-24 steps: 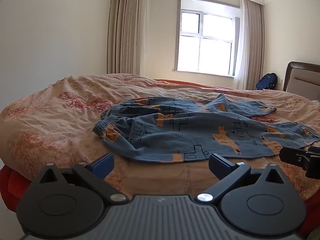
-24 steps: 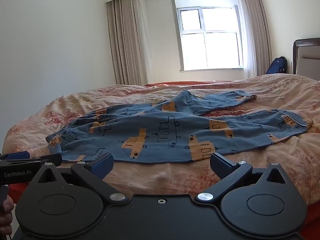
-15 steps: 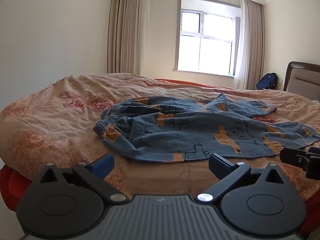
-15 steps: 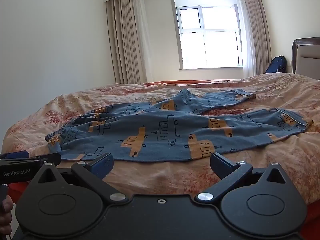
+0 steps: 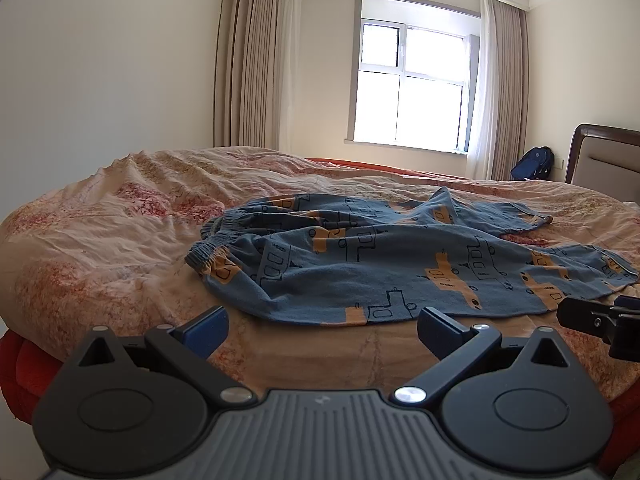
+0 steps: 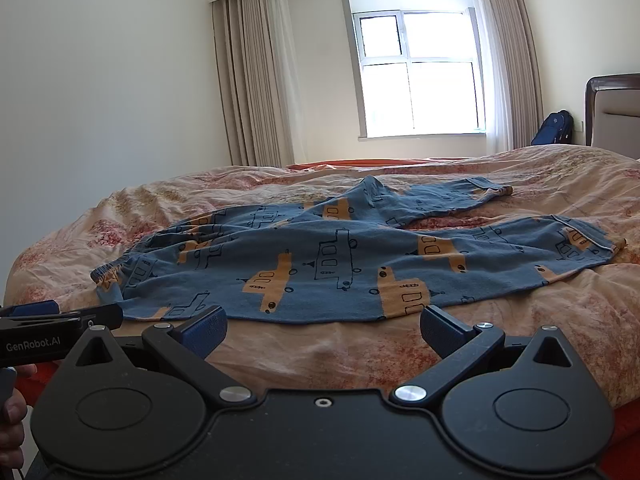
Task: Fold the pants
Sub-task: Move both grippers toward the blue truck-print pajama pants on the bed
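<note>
Blue pants (image 5: 400,264) with orange and black vehicle prints lie spread and rumpled on the bed (image 5: 100,248), waistband to the left, both legs running to the right. In the right wrist view the pants (image 6: 340,264) fill the middle of the bed (image 6: 560,320). My left gripper (image 5: 322,328) hovers open at the near bed edge, just short of the fabric's hem, nothing between its fingers. My right gripper (image 6: 322,328) is also open and empty, just in front of the near leg. Each gripper's tip shows at the other view's edge.
A flowered quilt covers the bed over a red sheet (image 5: 24,368). A headboard (image 5: 604,160) stands at the right, a blue backpack (image 5: 532,164) on the floor beside it. Window (image 5: 412,92) and curtains lie behind. A person's hand (image 6: 12,412) shows at the lower left.
Both views have shifted only slightly; the grippers stay open in the same spots before the pants. The pants have not moved.
</note>
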A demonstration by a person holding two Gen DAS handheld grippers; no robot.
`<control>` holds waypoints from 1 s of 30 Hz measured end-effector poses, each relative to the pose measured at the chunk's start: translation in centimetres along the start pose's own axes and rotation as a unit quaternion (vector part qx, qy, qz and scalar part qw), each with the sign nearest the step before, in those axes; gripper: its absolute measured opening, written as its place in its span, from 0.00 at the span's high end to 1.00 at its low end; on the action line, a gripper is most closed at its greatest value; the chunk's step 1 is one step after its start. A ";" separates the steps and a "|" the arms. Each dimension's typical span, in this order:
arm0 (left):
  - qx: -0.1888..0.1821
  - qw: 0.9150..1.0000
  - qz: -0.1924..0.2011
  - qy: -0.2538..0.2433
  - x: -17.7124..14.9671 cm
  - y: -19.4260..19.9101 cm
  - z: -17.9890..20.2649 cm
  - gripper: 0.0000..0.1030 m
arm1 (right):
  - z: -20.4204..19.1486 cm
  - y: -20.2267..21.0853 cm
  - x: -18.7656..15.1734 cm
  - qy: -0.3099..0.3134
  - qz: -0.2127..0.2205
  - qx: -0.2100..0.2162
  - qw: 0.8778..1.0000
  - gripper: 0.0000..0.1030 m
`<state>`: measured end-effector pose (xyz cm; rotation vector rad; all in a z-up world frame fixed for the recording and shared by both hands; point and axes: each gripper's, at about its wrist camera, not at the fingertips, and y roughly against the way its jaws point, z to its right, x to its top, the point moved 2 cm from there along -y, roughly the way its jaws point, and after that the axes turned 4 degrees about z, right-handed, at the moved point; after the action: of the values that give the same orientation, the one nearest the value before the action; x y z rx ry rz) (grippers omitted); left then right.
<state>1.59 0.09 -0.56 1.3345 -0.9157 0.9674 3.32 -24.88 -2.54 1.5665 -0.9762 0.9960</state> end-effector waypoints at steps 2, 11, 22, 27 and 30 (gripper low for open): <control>0.000 1.000 0.000 0.000 0.0 0.0 0.0 0.00 | 0.0 0.0 0.0 0.000 0.000 0.000 1.000 0.00; -0.003 1.000 -0.002 0.006 0.1 0.0 0.0 0.00 | 0.3 0.1 0.2 -0.003 0.001 0.000 1.000 0.00; 0.003 1.000 -0.002 0.007 0.2 0.0 -0.2 0.00 | -0.1 0.0 0.3 0.003 -0.001 0.009 1.000 0.00; 0.004 1.000 -0.003 0.008 0.2 0.0 -0.2 0.00 | -0.1 0.1 0.3 0.003 0.000 0.009 1.000 0.00; 0.006 1.000 -0.004 0.010 0.1 0.0 -0.3 0.00 | -0.1 0.1 0.3 0.004 0.000 0.009 1.000 0.00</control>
<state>1.61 0.38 -0.51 1.3348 -0.8903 0.9807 3.33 -24.89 -2.19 1.5760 -0.9646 1.0126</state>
